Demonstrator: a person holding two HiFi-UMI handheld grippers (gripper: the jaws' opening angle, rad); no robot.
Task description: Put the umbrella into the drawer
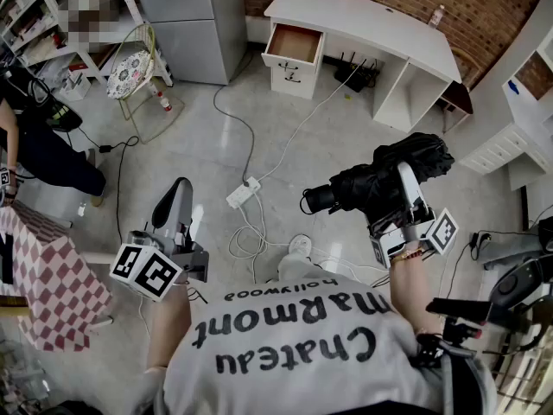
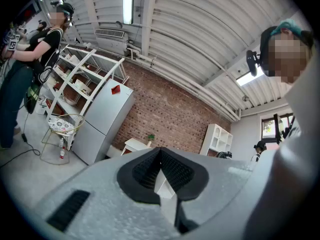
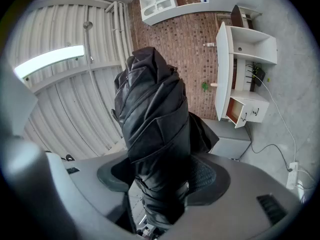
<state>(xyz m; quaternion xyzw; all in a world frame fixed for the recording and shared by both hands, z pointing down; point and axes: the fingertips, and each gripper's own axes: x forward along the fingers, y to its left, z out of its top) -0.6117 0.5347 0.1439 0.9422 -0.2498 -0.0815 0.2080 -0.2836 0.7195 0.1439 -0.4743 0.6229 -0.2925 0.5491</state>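
Step in hand: carrying. The folded black umbrella is off the floor and in the air, while the drawer waits across the room. By this reading the pick-up is done and the delivery has not begun.

Right hand-held gripper: clamped on the umbrella, with the ribbed pads pressing its bunched fabric from both sides. The right gripper view shows the bundle filling the gap and rising well past the jaw tips.

Umbrella against gripper: gripped in its lower half. The handle end pokes out toward the person's left in the head view and the loose canopy bulges beyond the jaws, which tilt it upward.

Left hand-held gripper: pressed together with nothing between its pads, as its own view shows. It is held level at the person's left side, well apart from the umbrella.

Drawer: pulled out at the left end of the white counter by the brick wall, with its inside bare as far as can be seen.

Next move calls for: crossing the floor past the power strip and its trailing cables. The bundle then needs turning to lie along the drawer and lowering inside before the jaws spread.

Risk, as judged: the loose fabric may catch on the drawer front.
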